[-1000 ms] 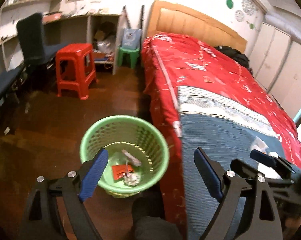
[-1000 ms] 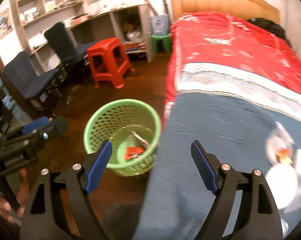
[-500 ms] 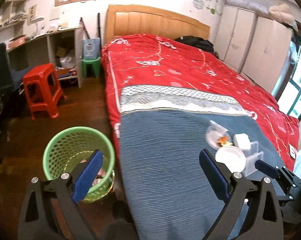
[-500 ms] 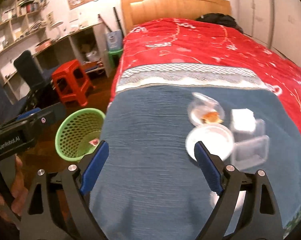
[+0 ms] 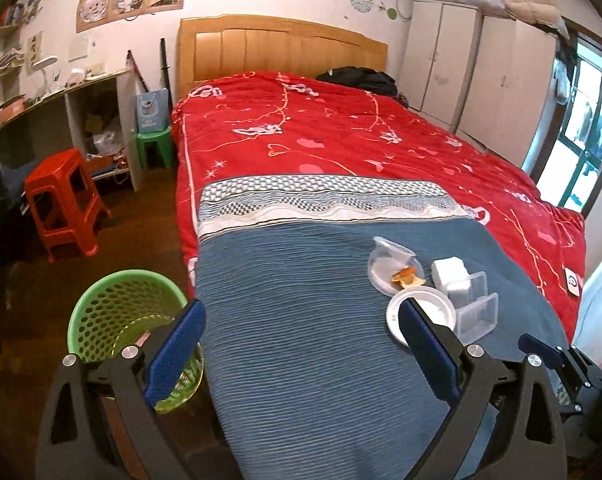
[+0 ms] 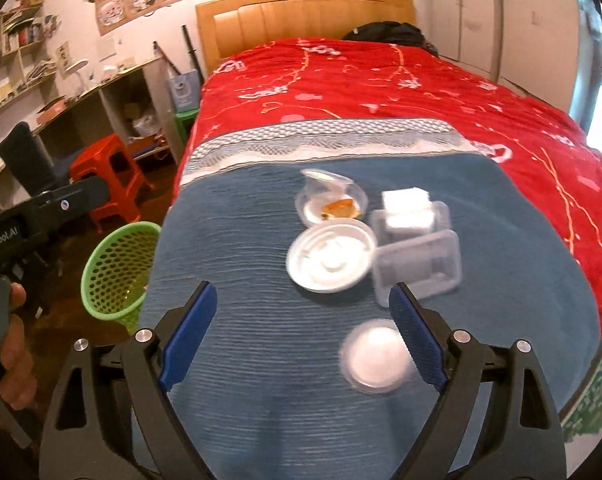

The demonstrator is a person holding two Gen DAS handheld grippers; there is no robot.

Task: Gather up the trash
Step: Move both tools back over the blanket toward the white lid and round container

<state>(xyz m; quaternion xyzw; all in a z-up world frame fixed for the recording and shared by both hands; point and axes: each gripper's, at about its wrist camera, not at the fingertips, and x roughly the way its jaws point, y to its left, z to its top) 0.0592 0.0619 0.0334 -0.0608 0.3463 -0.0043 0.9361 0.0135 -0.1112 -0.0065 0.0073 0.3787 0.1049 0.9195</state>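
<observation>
Trash lies on the blue blanket (image 6: 261, 272) of the bed: a clear round container with food scraps (image 6: 333, 204) (image 5: 395, 270), a white round lid (image 6: 331, 258) (image 5: 423, 314), a clear rectangular box (image 6: 417, 266) (image 5: 477, 316) with white tissue (image 6: 407, 202) behind it, and a small round clear lid (image 6: 375, 356) nearest me. My right gripper (image 6: 301, 344) is open and empty above the blanket, just short of the trash. My left gripper (image 5: 301, 352) is open and empty over the bed's near left part. The green mesh bin (image 5: 117, 316) (image 6: 115, 268) stands on the floor left of the bed.
A red quilt (image 5: 321, 136) covers the far bed, with dark clothes (image 5: 361, 80) by the wooden headboard. A red stool (image 5: 61, 204), a green stool (image 5: 155, 146), a desk and dark chairs stand at the left. Wardrobes and a window are at the right.
Both grippers have swung right and up from the bin at the floor to the bed. The trash on the blanket is now in front of the right gripper.
</observation>
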